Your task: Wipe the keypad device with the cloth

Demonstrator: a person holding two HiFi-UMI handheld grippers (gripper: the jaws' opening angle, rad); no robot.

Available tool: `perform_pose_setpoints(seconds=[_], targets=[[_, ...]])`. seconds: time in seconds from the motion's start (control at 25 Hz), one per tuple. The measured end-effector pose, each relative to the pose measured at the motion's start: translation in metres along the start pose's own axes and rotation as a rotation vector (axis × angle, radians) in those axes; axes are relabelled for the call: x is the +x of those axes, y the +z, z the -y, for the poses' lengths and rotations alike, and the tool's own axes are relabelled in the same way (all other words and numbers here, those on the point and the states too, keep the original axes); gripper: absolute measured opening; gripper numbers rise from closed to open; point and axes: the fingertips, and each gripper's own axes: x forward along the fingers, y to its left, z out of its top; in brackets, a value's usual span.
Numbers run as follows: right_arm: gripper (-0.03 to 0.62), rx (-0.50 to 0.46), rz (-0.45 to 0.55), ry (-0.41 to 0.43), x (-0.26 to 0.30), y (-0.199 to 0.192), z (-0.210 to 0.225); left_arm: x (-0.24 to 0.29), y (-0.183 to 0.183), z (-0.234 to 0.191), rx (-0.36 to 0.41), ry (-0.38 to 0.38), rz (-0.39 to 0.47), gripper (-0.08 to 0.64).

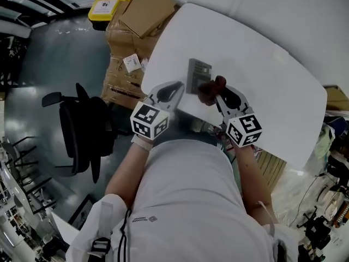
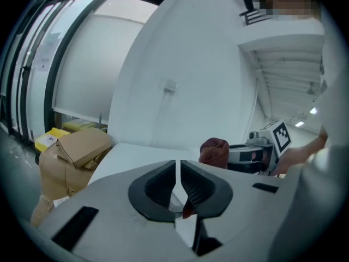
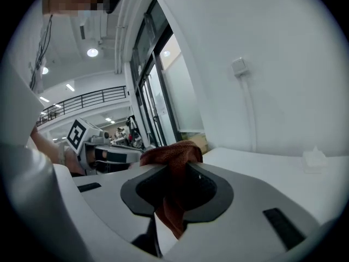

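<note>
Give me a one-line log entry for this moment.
right gripper: shut on reddish-brown cloth | left gripper: jaws nearly together | grey rectangular keypad device: on white table

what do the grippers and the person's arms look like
The left gripper and right gripper have white wedge-shaped bodies, black curved jaw pads and black slots. Each carries a white cube with black square markers. The person wears a pale short-sleeved shirt.

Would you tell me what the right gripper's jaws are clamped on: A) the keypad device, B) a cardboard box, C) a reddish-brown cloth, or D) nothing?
C: in the right gripper view the reddish-brown cloth is pinched between the jaws of the right gripper, bunched above them and hanging below.
</note>
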Motion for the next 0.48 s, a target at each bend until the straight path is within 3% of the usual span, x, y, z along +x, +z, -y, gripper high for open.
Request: perform_pose_setpoints(seconds=[0.2,0.48], targets=[[0.087,-0.013,0.079,-0.039,-0.019,0.04,0.0,-0.01,0.031,0.006,0.041,-0.057,0.041,0.035],[0.087,-0.056,0.155,-0.067,-0.036,0.087,-0.012,-0.032,0.082,0.007,0.099,-0.038,0.142,0.035]])
